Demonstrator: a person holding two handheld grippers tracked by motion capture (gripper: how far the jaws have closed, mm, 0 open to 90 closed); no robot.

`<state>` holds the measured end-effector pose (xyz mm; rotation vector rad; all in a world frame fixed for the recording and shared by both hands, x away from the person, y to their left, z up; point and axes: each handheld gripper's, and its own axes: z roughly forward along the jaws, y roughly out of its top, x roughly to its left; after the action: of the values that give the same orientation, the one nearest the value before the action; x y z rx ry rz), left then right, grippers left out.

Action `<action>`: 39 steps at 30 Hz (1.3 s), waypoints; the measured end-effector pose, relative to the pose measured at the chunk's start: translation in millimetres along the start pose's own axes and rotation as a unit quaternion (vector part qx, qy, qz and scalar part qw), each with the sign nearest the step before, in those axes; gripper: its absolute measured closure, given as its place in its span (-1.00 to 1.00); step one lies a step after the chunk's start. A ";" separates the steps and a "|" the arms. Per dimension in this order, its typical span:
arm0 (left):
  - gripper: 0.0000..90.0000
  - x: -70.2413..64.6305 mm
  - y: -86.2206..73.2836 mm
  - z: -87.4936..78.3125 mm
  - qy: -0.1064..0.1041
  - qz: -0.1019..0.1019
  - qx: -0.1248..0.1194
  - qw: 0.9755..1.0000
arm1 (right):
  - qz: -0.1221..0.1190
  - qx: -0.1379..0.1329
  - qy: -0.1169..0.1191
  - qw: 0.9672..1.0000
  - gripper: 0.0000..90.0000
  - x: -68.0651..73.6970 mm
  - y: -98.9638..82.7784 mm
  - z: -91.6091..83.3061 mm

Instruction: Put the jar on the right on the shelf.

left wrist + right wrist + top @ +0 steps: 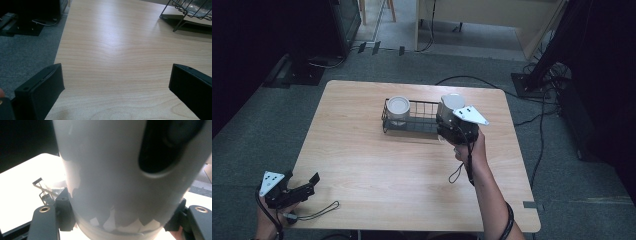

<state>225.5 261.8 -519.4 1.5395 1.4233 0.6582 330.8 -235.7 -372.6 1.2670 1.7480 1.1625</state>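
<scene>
Wooden table (362, 160), wire rack (409, 117) at its far middle. One white cup (398, 108) sits in the rack's left end. My right gripper (452, 131) clamps a second cup (450, 105) over the right end; I judge placing remains. Left gripper (307, 186) idles wide open, empty, well short of the rack.

Count, taken from the rack (412, 117):

- Racks: one, black wire, on the table (372, 165).
- Tables: one.
- Cups: two, both white. One cup (398, 109) stands in the rack's left end; the second cup (450, 106) is at the rack's right end, between the right gripper's (457, 131) jaws.
- Grippers: two. The left gripper (287, 189) is well apart from the rack, jaws spread.
</scene>
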 end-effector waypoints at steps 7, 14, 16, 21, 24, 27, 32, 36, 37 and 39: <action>-1.00 0.0 0.1 0.3 0.001 -0.004 -0.002 1.000 | 0.000 0.004 -0.001 1.000 -0.32 1.9 12.9 17.9; -1.00 0.1 0.0 0.1 0.000 -0.005 -0.003 1.000 | 0.000 0.006 -0.008 1.000 -0.32 1.1 22.5 36.8; -1.00 0.0 0.1 0.3 0.000 -0.003 -0.002 1.000 | 0.001 0.007 -0.010 1.000 -0.32 0.6 24.1 41.8; -1.00 0.1 0.2 0.4 0.000 -0.004 -0.002 1.000 | 0.001 0.011 -0.015 1.000 -0.32 -0.3 27.5 53.2; -1.00 0.2 0.2 0.3 0.000 -0.005 -0.002 1.000 | 0.003 0.011 -0.012 1.000 -0.32 0.3 30.3 59.4; -1.00 0.2 0.2 0.4 0.000 -0.005 -0.002 1.000 | 0.000 0.011 -0.011 1.000 -0.32 2.6 32.9 64.2; -1.00 0.2 0.2 0.3 0.000 -0.006 -0.002 1.000 | -0.003 0.008 -0.010 1.000 -0.32 8.3 34.7 72.9; -1.00 0.3 0.1 0.2 -0.001 -0.006 -0.002 1.000 | -0.003 0.006 -0.013 1.000 -0.32 9.4 36.1 79.2; -1.00 0.3 0.2 0.2 -0.001 -0.006 -0.002 1.000 | -0.005 0.006 -0.014 1.000 -0.32 9.3 36.7 81.1; -1.00 0.3 0.1 0.2 -0.001 -0.007 -0.003 1.000 | -0.009 0.007 -0.018 1.000 -0.32 9.3 37.5 85.3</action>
<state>225.7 262.0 -519.4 1.5242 1.4280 0.6535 416.9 -199.0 -369.8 1.2695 1.7403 1.1123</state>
